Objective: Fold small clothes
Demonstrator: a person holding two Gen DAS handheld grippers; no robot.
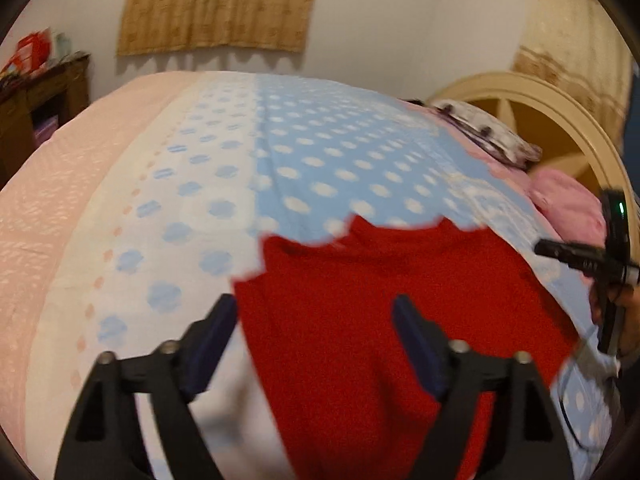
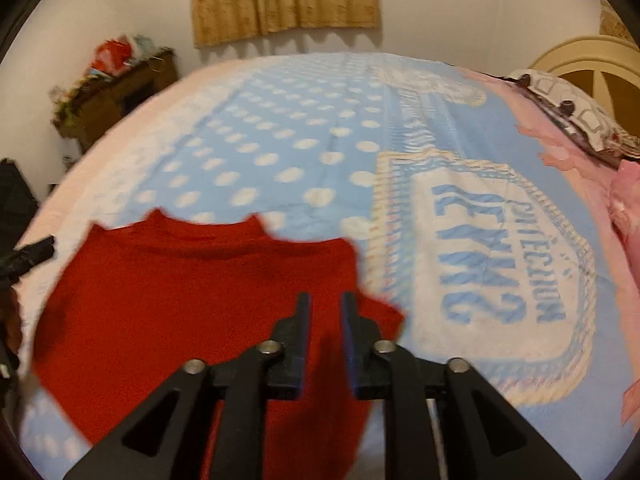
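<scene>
One red garment [image 2: 200,304] lies spread flat on the bed's dotted blue sheet [image 2: 280,152], soft, light and limp; I'd take it by a corner or hem. Two claws hover over it: the left claw [image 1: 316,320] wide apart, the right claw [image 2: 325,312] narrowly parted, both empty.

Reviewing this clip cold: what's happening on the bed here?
A person with a gripper in each hand is folding a red garment spread on a blue polka-dot bedspread. The left gripper is wide open above the cloth, and the right gripper is partly open over it. Neither pinches the fabric, which lies loose on the bed.
</scene>
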